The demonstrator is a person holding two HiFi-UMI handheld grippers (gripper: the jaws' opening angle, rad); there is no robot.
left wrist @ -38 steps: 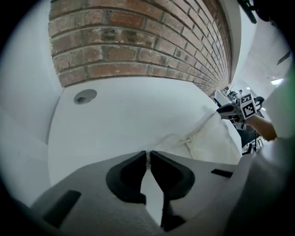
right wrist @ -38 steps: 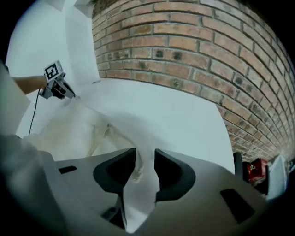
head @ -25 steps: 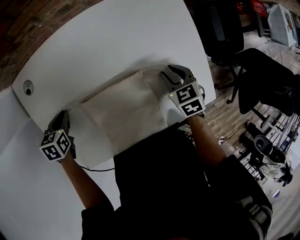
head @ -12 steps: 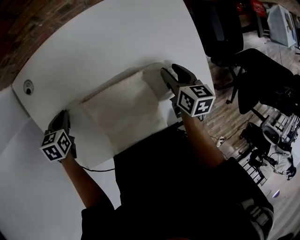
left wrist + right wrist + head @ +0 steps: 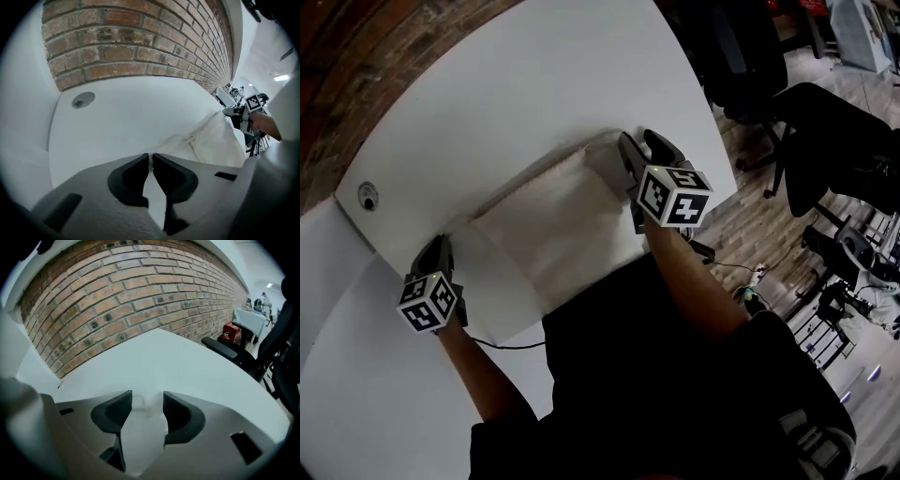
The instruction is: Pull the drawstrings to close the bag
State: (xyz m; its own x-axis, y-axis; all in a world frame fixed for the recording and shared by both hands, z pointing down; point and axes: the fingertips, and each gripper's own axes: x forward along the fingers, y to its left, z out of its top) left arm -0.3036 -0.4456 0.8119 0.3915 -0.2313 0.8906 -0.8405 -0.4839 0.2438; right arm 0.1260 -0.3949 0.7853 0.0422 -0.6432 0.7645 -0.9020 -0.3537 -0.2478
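1. We see a cream cloth bag (image 5: 548,230) lying flat on a white table (image 5: 534,84), between the two grippers.
2. The left gripper (image 5: 441,247) sits at the bag's left end, pointing steeply down at the table. In the left gripper view its jaws are pressed together on a thin cord (image 5: 150,163), the bag's drawstring, which is pinched right at the tips.
3. From that view the bag's gathered mouth runs off to the right, and the cloth bunches into a small knot-like fold near the jaws.
4. The right gripper (image 5: 641,150) is at the bag's far right corner, close to the table edge. Its jaws have just been opening and now stand wide apart.
5. In the right gripper view a small loop of cord (image 5: 138,401) lies between those jaws, touching neither pad, so we count that gripper as holding nothing.
6. A round hole cover (image 5: 367,196) is set in the table, well apart from the bag and past its left end.
7. A brick wall (image 5: 131,301) stands behind the table, and a dark office chair (image 5: 825,122) stands on the wooden floor to the right.
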